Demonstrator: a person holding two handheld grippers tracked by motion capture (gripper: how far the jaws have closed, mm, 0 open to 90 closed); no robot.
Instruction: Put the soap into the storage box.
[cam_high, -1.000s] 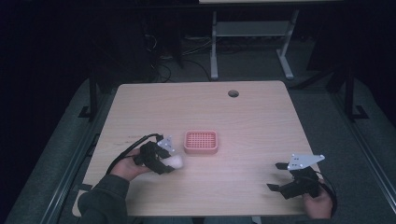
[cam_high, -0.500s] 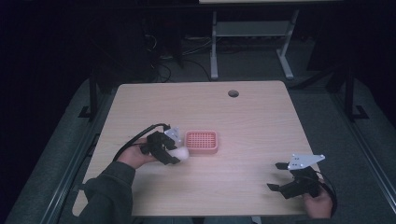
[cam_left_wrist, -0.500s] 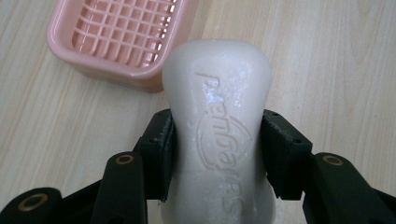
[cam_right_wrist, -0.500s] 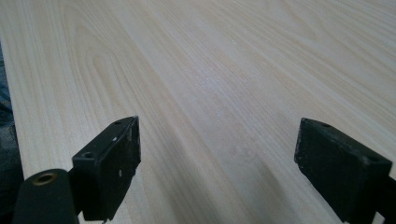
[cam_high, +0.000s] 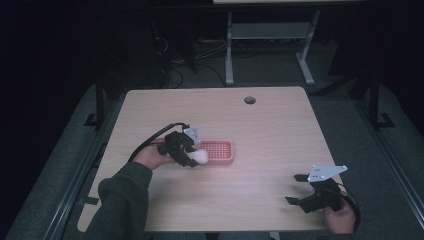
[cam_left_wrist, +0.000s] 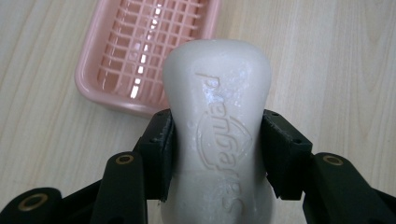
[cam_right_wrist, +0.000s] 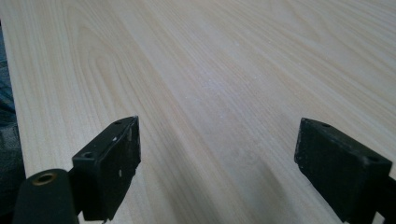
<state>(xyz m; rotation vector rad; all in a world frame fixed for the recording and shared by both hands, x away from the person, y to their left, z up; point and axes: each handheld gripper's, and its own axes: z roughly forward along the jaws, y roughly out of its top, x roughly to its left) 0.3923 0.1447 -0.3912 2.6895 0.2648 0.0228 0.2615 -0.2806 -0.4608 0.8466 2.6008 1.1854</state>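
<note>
A white bar of soap (cam_left_wrist: 217, 121) with raised lettering is clamped between the jaws of my left gripper (cam_left_wrist: 217, 154). In the high view the left gripper (cam_high: 192, 156) holds the soap (cam_high: 200, 157) just above the left end of a pink slotted soap dish (cam_high: 218, 151) lying mid-table. The dish (cam_left_wrist: 135, 51) lies below and beyond the soap in the left gripper view. My right gripper (cam_high: 298, 189) rests near the table's front right corner, jaws wide apart with nothing between them; the right gripper (cam_right_wrist: 217, 154) faces bare wood.
The light wooden table (cam_high: 280, 135) has a round cable hole (cam_high: 249, 100) near its far edge. Desk legs and cables stand on the dark floor beyond. A sleeve (cam_high: 125, 200) reaches in at the front left.
My left gripper has carried the soap rightward and a little farther, from left of the dish to its left end. The right gripper has stayed still.
</note>
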